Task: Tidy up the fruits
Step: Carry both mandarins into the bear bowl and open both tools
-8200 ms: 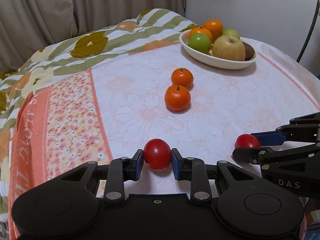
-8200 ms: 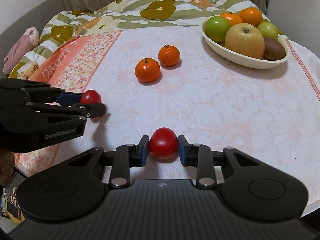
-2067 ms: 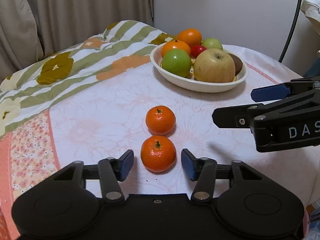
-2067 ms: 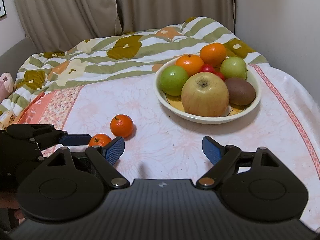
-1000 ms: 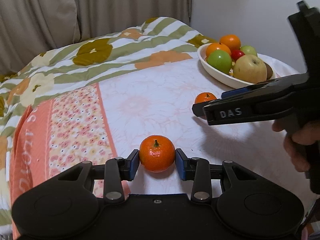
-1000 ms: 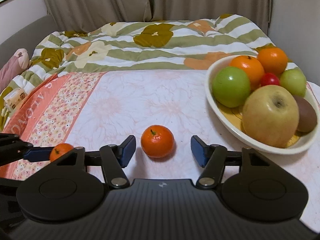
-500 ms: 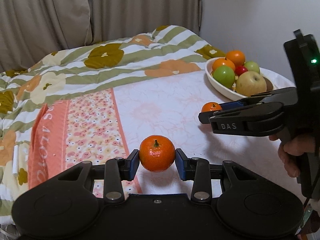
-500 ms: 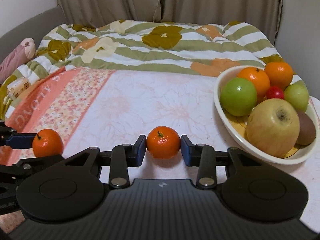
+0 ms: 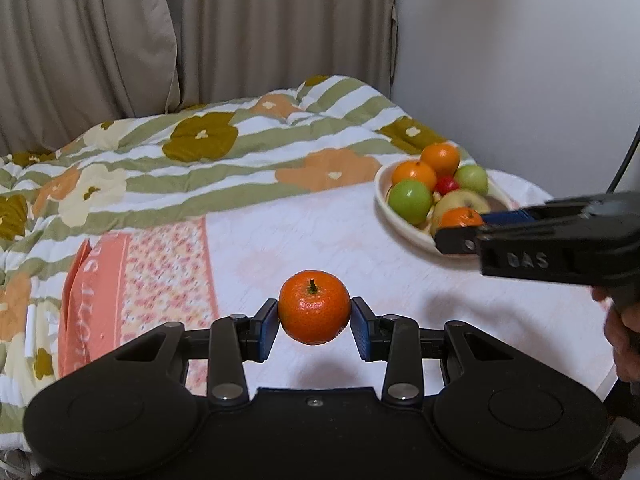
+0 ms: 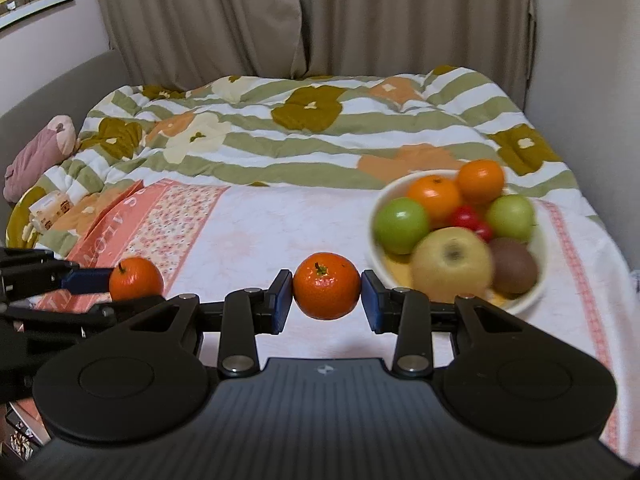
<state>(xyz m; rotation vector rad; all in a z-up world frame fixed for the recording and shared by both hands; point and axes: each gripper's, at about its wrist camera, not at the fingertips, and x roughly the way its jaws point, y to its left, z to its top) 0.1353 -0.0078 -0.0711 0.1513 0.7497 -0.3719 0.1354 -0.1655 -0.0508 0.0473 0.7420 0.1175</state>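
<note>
Two mandarins are off the tabletop [image 9: 400, 280] at once, one in each tool. Nearest in the left wrist view, the left tool [image 9: 315, 322] has its blue pads closed against the sides of the left mandarin [image 9: 314, 307], which hangs clear above the pale floral cloth with its stem up. In the right wrist view the right tool [image 10: 327, 300] grips the right mandarin [image 10: 327, 285] the same way, pads pressed to both flanks, the fruit lifted above the cloth and close to the near rim of the bowl [image 10: 378, 258].

Beyond the tools, no loose fruit shows on the cloth in either view. Farther on, the cream bowl already carries a large yellow apple [image 10: 452, 262], two green apples [image 10: 402, 225], two oranges [image 10: 434, 198], small red fruits [image 10: 466, 216] and a kiwi [image 10: 513, 266]. Behind it lie the striped flowered quilt [image 10: 304, 120] and the curtains [image 10: 320, 16].

Judging from this, the job looks nearly done: the bowl is well filled, and what remains is to carry these two mandarins over and set them in. The right one appears closer to the bowl than the left. Room in the bowl is tight, so each will likely need a gap or a stable perch on top, lest it roll out.
</note>
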